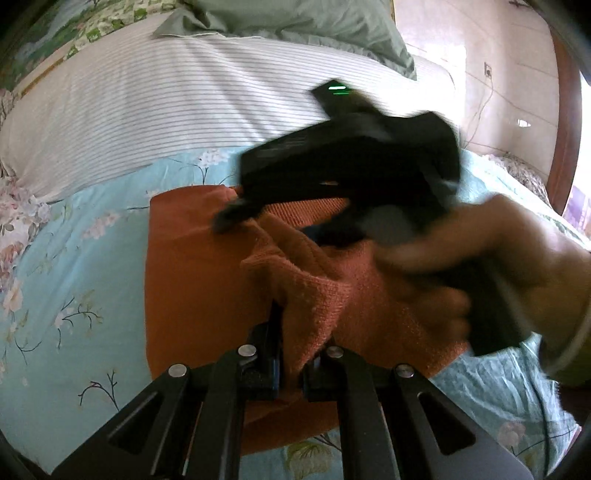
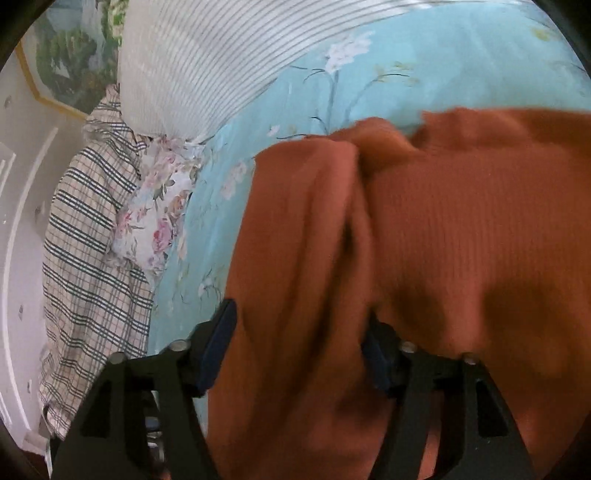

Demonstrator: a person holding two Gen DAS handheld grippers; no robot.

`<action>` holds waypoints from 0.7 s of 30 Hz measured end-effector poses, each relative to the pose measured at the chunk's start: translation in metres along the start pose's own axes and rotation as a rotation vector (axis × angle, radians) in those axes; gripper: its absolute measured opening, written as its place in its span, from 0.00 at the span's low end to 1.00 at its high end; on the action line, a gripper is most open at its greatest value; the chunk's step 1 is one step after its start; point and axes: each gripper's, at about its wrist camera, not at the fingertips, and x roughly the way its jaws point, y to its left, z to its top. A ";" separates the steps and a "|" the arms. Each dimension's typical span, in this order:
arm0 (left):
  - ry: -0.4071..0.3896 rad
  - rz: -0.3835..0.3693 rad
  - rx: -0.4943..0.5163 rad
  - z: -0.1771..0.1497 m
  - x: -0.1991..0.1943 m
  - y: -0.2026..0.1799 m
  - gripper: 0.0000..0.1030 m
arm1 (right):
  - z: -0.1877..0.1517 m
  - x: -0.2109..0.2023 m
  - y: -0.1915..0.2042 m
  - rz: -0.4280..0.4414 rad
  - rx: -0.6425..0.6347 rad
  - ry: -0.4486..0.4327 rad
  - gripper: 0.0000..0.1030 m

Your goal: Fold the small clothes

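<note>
An orange knit garment lies on a light-blue floral bedsheet. In the left wrist view my left gripper is shut on a raised fold of it near the front edge. The ridge of that fold runs up toward my right gripper, a blurred black shape held by a person's hand. In the right wrist view a thick bunch of the orange cloth fills the gap between the pads of the right gripper. The cloth drapes over the right finger and hides part of it.
A white striped bolster and a green pillow lie across the back of the bed. A plaid cloth and a floral fabric sit at the bed's left side. A wall with a cable is at the right.
</note>
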 end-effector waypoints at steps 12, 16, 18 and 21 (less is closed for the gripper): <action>-0.054 -0.188 -0.001 0.041 -0.020 -0.051 0.06 | -0.009 -0.128 0.009 -0.096 -0.094 -0.204 0.15; -0.042 -0.270 0.023 0.049 -0.005 -0.094 0.06 | -0.023 -0.160 -0.034 -0.184 -0.023 -0.229 0.15; 0.000 -0.300 0.039 0.047 0.012 -0.112 0.06 | -0.030 -0.163 -0.060 -0.216 0.030 -0.214 0.15; 0.052 -0.333 0.028 0.045 0.025 -0.126 0.06 | -0.037 -0.165 -0.079 -0.205 0.057 -0.204 0.15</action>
